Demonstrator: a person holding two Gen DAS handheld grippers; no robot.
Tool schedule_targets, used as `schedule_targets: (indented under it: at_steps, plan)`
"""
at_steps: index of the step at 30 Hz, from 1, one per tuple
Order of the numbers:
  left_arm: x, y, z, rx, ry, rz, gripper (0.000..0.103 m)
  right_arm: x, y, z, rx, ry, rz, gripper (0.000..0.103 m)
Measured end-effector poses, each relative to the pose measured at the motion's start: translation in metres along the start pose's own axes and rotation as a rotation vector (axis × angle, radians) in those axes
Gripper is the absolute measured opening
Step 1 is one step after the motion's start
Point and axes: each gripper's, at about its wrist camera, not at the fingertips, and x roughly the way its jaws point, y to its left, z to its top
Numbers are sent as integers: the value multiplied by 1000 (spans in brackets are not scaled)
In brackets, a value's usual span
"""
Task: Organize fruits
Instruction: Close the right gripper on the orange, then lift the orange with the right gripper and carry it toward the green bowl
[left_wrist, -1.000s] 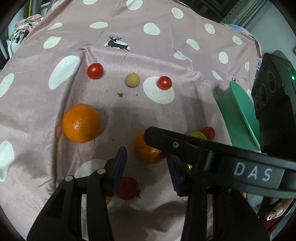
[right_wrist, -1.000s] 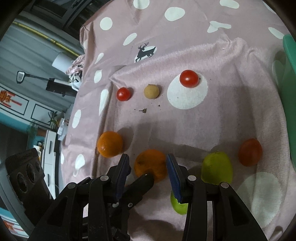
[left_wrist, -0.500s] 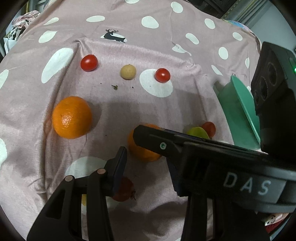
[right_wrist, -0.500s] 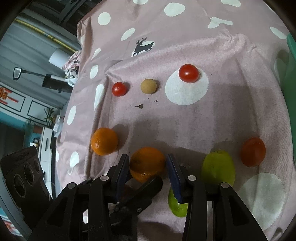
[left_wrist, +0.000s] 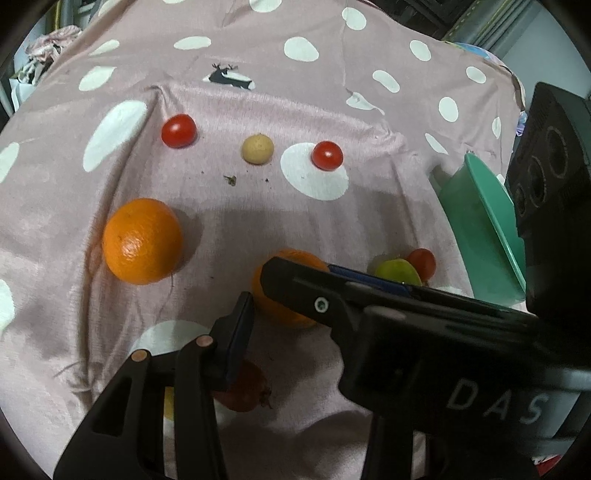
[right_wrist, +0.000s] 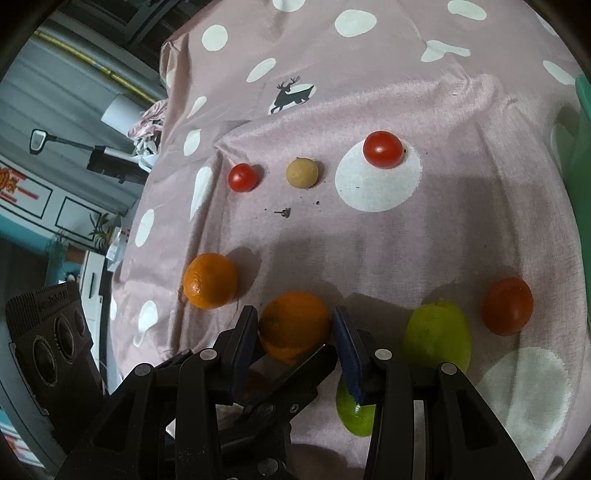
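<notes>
Fruits lie on a pink dotted cloth. My right gripper (right_wrist: 294, 317) hovers open, its blue pads (right_wrist: 343, 339) framing the middle orange (right_wrist: 293, 325) below without pressing it. One of its fingers (left_wrist: 295, 286) crosses the left wrist view over that same orange (left_wrist: 280, 314). My left gripper (left_wrist: 291, 314) shows one finger (left_wrist: 236, 332); the other is hidden behind the right gripper, and nothing is gripped. A second orange (left_wrist: 142, 240) sits left. Two cherry tomatoes (left_wrist: 178, 130) (left_wrist: 327, 155) flank a tan longan (left_wrist: 258, 148) farther back.
A green fruit (right_wrist: 437, 338), a smaller green one (right_wrist: 356, 413) and a red-orange tomato (right_wrist: 509, 305) lie to the right. A reddish fruit (left_wrist: 243, 391) sits under the left finger. A teal basket (left_wrist: 484, 229) stands at the cloth's right edge.
Both views have shifted only slightly. The right gripper's finger reaches a little further left across the left wrist view. No fruit has moved and neither jaw has changed.
</notes>
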Motion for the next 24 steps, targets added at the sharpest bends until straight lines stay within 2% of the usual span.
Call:
schedule_targets:
  at_steps: [9,19,24]
  plan:
    - [-19,-4,1,20,-81,-9,43,-16,10,-5,-16,-71,24,45]
    - [-52,-17,-2,78,-241,6,43,-43,22,-12,-31,-175,73,45]
    - [-64,-20,-4,96,-294,4,43,-55,32,-16,-57,-231,80,45]
